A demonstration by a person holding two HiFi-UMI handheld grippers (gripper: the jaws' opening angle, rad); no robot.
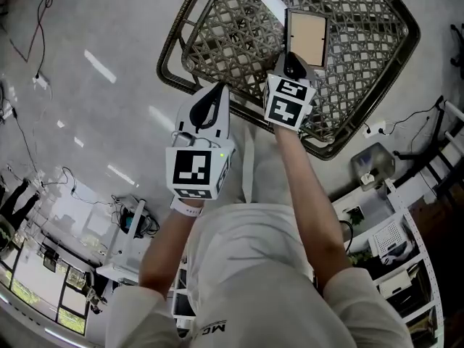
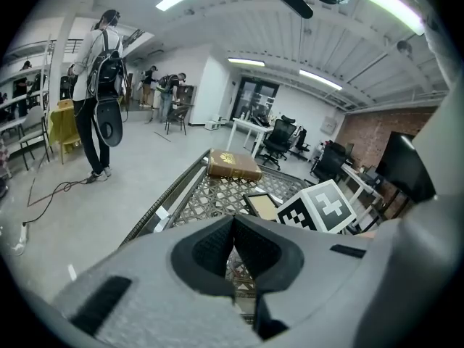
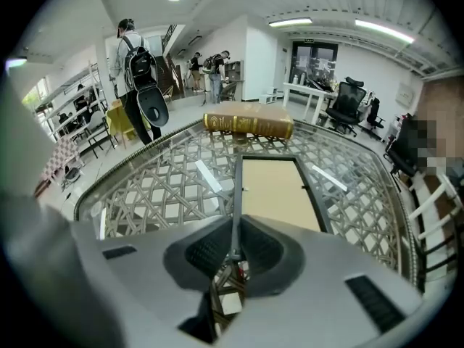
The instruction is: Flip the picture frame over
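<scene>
Now R tongs (image 3: pixel 233 232) are pinching the near corner of the picture frame (image 3: pixel 279 193) on the lattice tabletop (image 3: pixel 148 194); L tongs (image 2: pixel 233 227) closed, w/ nothing inside.

White shirt (image 1: pixel 254 281), pale left gripper (image 1: pixel 211 96), right gripper (image 1: pixel 293 64), black-and-white marker cubes (image 1: pixel 194 174)

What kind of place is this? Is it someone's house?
Probably not a house. It looks like a big open office or workshop: a white desk with office chairs, long ceiling strip lights, and a person with a backpack.
</scene>
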